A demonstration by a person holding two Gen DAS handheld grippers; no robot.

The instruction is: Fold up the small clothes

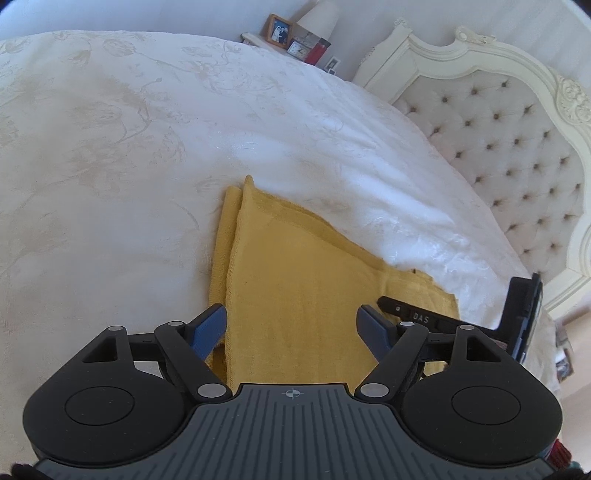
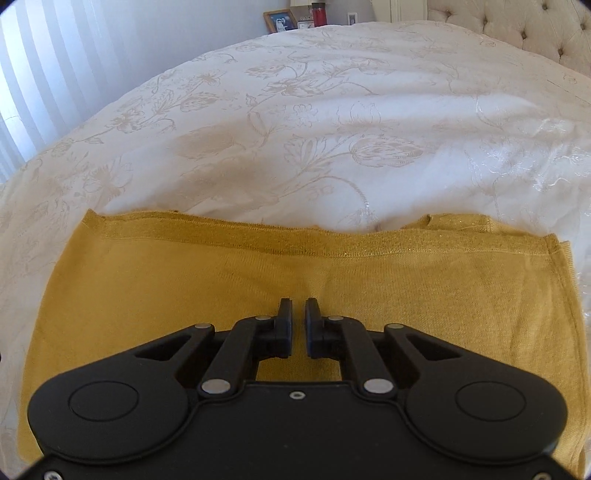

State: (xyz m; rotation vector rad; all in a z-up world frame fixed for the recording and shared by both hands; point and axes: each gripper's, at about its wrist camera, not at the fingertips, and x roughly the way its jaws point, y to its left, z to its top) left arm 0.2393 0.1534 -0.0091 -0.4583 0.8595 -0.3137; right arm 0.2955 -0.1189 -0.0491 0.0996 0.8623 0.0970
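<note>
A mustard-yellow knitted garment (image 1: 295, 280) lies flat and folded on the white bedspread; it also fills the lower half of the right wrist view (image 2: 258, 273). My left gripper (image 1: 291, 321) is open, its blue-padded fingers wide apart above the garment's near part, holding nothing. My right gripper (image 2: 298, 314) hovers over the middle of the garment with its fingers nearly together, a narrow gap between them, and no cloth visibly pinched. The right gripper's body also shows at the right edge of the left wrist view (image 1: 517, 317).
The white floral bedspread (image 1: 147, 147) spreads wide beyond the garment. A tufted cream headboard (image 1: 517, 147) stands at the right. A bedside shelf with a framed photo (image 1: 279, 31), a clock and a red item sits beyond the bed's far edge.
</note>
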